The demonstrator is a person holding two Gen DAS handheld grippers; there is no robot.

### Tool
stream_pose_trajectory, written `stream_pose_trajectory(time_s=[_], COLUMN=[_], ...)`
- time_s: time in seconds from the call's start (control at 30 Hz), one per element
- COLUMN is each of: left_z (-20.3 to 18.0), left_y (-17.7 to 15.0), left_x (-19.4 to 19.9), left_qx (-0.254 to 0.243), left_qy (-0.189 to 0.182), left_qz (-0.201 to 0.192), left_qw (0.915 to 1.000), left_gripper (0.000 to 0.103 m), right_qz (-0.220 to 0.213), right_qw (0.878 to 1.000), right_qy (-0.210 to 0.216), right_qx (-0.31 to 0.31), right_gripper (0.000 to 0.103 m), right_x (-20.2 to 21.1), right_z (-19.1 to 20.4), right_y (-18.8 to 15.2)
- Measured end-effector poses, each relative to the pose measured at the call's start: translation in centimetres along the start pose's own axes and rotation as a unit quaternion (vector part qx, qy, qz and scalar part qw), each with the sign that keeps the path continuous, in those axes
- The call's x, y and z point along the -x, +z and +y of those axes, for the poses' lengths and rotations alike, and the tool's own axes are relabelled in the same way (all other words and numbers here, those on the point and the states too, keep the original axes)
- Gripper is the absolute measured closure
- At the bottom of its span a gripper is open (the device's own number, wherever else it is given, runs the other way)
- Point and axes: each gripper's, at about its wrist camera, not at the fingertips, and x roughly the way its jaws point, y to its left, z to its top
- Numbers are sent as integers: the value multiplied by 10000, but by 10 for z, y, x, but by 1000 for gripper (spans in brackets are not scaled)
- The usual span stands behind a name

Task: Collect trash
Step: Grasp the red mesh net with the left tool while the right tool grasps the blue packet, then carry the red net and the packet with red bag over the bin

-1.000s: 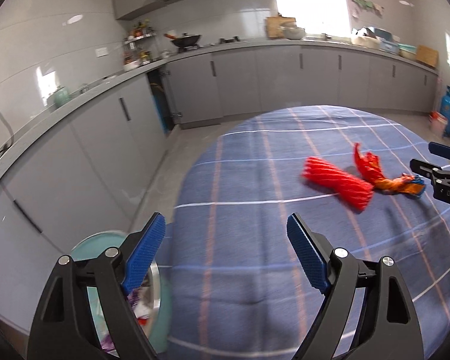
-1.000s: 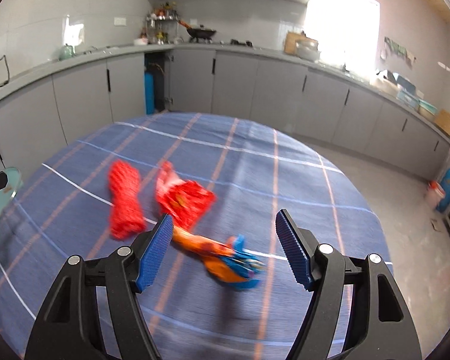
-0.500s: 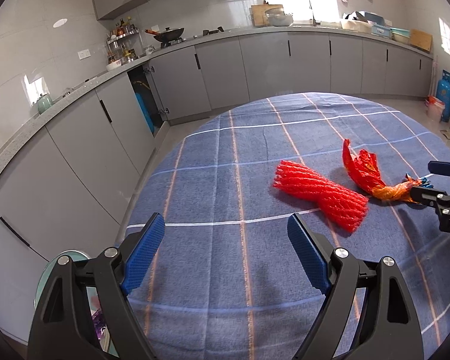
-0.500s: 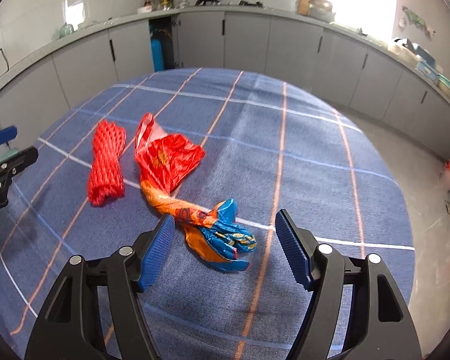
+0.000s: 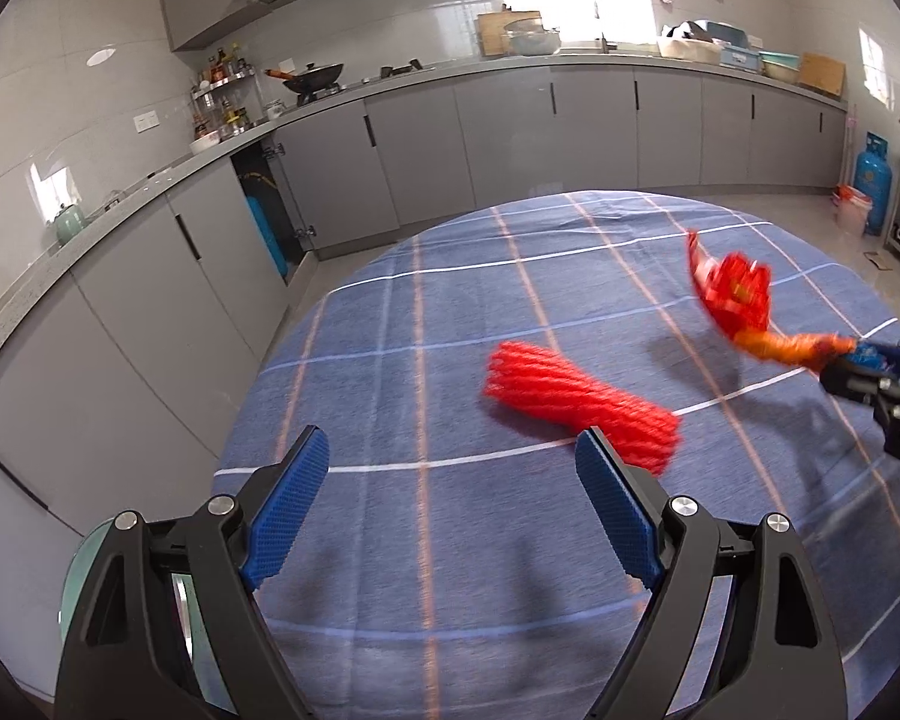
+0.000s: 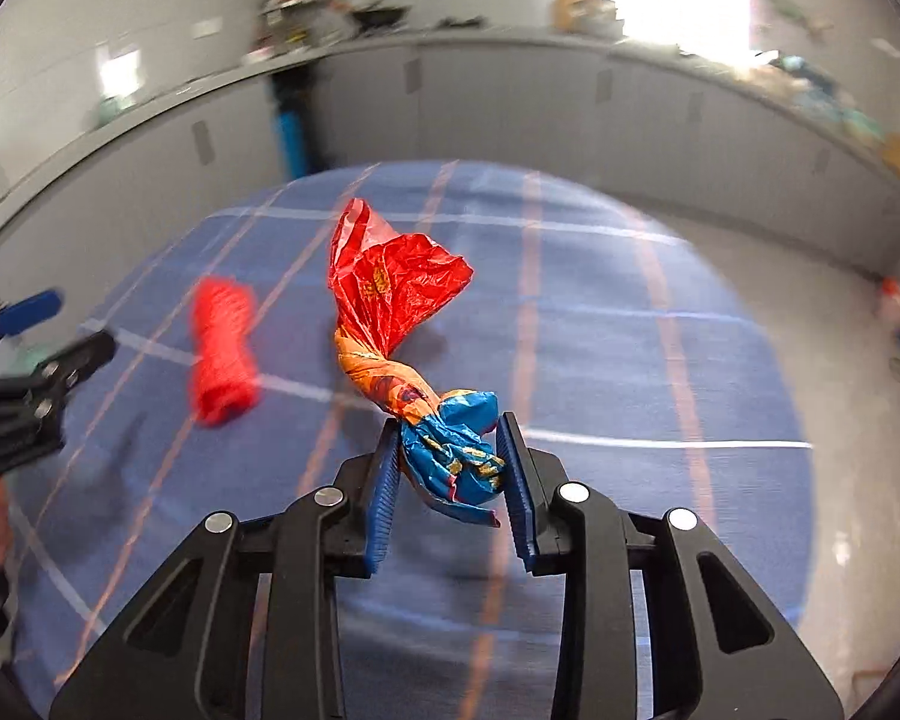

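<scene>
The right wrist view shows the grip close up: the right gripper (image 6: 450, 468) has just been closing its jaws, and its blue pads now press on the blue end of the twisted plastic wrapper (image 6: 402, 324), whose orange neck and crumpled red top stand up over the blue checked tablecloth (image 6: 630, 360). The wrapper casts a shadow on the cloth just behind it. In this view the background counters are smeared by motion blur.

The left wrist view gives what that one cannot: a sharp picture of the kitchen, with grey cabinets (image 5: 510, 144), a wok (image 5: 315, 75) on the counter and a blue gas cylinder (image 5: 873, 180) on the floor beyond the tablecloth. It also shows the rim of a pale green bin (image 5: 81, 570) below the tablecloth's near-left edge, partly hidden behind the left gripper (image 5: 450, 510). That gripper's jaws stand wide with only cloth between them. From here the wrapper is blurred, off the cloth at the right side, with the right gripper's dark body beneath it.

Two pieces of trash are visible in both views: the one wrapper and one red foam net sleeve (image 5: 576, 405), which lies flat near the middle of the tablecloth, just beyond the left gripper's right fingertip. There are two grippers and one bin.
</scene>
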Motion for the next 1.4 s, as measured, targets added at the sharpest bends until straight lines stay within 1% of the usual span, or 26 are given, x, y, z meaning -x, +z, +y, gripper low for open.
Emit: stream_pose_trajectory(time_s=[0.07,0.13,0.2,0.3,0.43,0.5,0.53,0.57,0.63,0.67,0.77,0.83,1.0,1.17,1.4], left_z=[-10,-20,-27,-39,-53,-57,-58,-58,-57,-55,-50,-41,-11,25,58], left_y=[3,8,12,17,20,19,18,17,15,14,12,9,0,-12,-31], left_x=[-4,-11,-18,-32,-48,-55,-59,-61,-64,-64,-61,-51,-24,3,38], left_qx=[-44,-62,-47,-18,-152,-194,-217,-219,-167,-133,-147,-151,-142,67,341], left_qy=[-49,-98,-144,-216,-265,-324,-391,-481,-688,-802,-859,-866,-637,-519,-212], left_qz=[25,60,109,259,454,577,647,718,848,896,890,794,508,333,-15], left_qw=[10000,9999,9998,9994,9985,9976,9969,9960,9939,9927,9922,9930,9966,9981,9992], left_gripper=[20,20,20,20,20,22,32,48,63,73,80,81,81,81,81], right_qz=[-83,-78,-78,-145,-74,-106,-115,-123,-124,-140,-175,-220,-384,-478,-634], right_qw=[9996,9990,9986,9970,9969,9972,9973,9976,9978,9978,9980,9980,9974,9965,9946], right_qy=[-253,-398,-435,-682,-567,-495,-464,-397,-325,-294,-215,-122,88,403,747], right_qx=[-83,-170,-290,-348,-539,-554,-549,-551,-568,-572,-561,-579,-605,-563,-343], right_gripper=[70,70,70,70,70,70,69,69,69,69,69,69,69,69,71], right_x=[2,0,-1,-2,-6,-4,-3,-2,-3,-2,0,2,10,14,19], right_z=[-6,-11,-14,-19,-25,-24,-24,-23,-21,-19,-13,-11,5,27,62], right_y=[-2,-4,-1,1,-1,-4,-4,-5,-2,-2,-1,-3,-3,-2,0])
